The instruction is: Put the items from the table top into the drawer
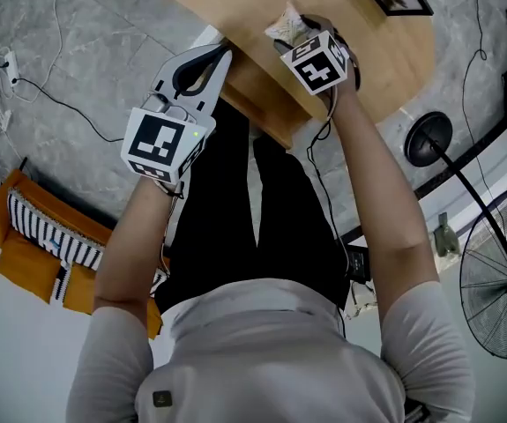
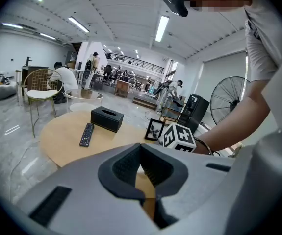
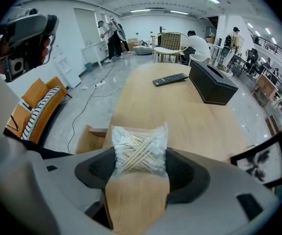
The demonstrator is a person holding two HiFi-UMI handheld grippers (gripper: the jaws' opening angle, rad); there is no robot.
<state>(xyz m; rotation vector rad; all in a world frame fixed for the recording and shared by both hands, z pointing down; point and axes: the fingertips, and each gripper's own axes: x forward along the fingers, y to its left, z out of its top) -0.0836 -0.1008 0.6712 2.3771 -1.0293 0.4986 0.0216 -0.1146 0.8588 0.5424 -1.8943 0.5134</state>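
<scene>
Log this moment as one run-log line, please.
left gripper: shut | right gripper: shut on cotton swab bag | drawer: open

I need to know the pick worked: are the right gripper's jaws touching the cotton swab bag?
Touching. In the right gripper view, the right gripper presses its pads against both sides of the cotton swab bag, with no gap showing.
</scene>
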